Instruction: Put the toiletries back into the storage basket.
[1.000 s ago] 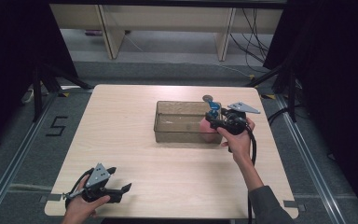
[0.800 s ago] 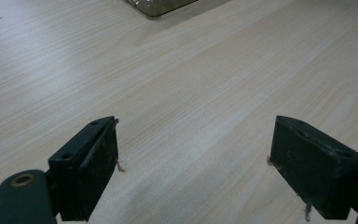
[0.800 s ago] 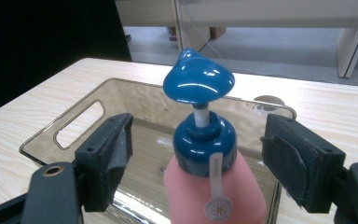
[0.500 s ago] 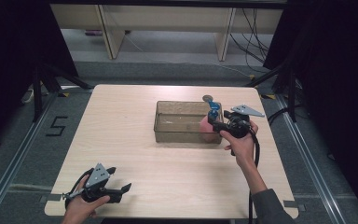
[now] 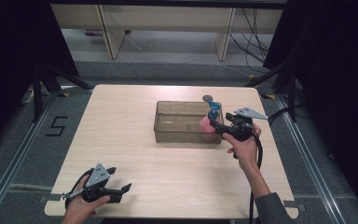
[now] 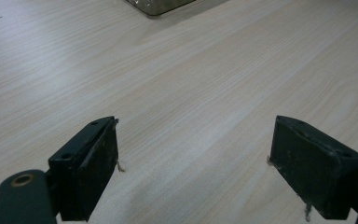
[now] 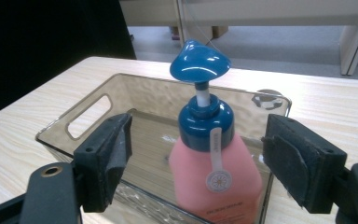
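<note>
A pink pump bottle (image 5: 206,127) with a blue pump head stands upright inside the right end of a clear brownish bin (image 5: 177,135) on the table. In the right gripper view the bottle (image 7: 214,172) rises between the bin's walls (image 7: 154,98), just beyond my right gripper (image 7: 198,140), whose jaws stand wide apart on either side of it without touching. In the high view, the right gripper (image 5: 216,126) sits at the bin's right end. My left gripper (image 5: 121,189) rests open near the table's front left edge, with bare wood between its jaws (image 6: 193,154).
A small grey disc (image 5: 209,98) lies on the table just behind the bin. The light wooden table (image 5: 121,130) stretches wide to the left and front of the bin. Dark stands and cables flank the table on the floor.
The bottle has sunk a little lower into the bin. My right gripper has drawn back slightly toward the person. The left gripper has stayed put.
</note>
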